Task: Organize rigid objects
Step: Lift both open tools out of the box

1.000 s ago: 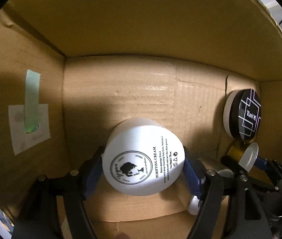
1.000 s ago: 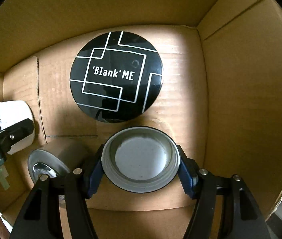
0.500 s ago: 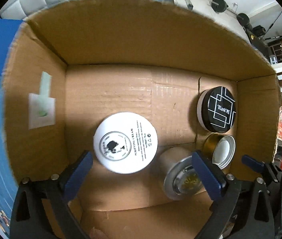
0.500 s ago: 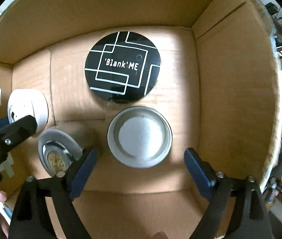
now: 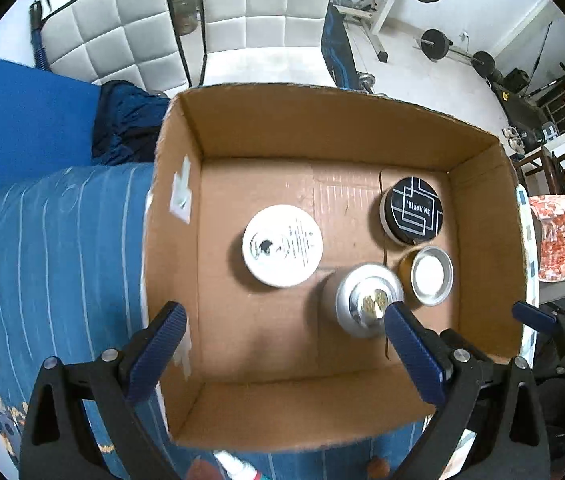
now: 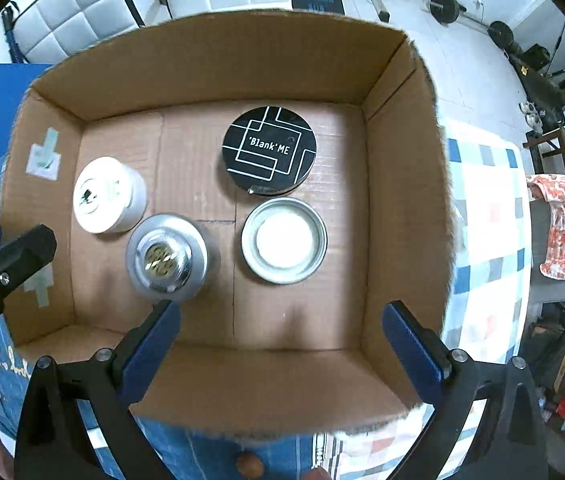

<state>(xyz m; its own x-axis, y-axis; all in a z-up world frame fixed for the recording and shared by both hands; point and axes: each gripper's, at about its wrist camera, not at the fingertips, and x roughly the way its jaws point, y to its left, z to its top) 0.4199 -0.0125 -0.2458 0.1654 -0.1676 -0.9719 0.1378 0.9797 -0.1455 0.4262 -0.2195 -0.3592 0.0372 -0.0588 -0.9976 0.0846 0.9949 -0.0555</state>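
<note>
Both grippers have lifted clear of the box (image 6: 402,200), left gripper (image 5: 282,344) wide open and empty over the white jar (image 5: 282,251), right gripper (image 6: 282,340) opening, empty, over the lid (image 6: 284,240); next target probably outside

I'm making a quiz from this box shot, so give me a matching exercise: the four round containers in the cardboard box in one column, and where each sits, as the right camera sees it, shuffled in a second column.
Things:
1. white cream jar
2. black tin
3. silver can
4. open metal lid

Places in the cardboard box:
A. far right, near the back wall
B. near side, right of the silver can
C. far left, closest to the taped wall
D. near side, between the cream jar and the lid

Pairs: 1-C, 2-A, 3-D, 4-B
</note>
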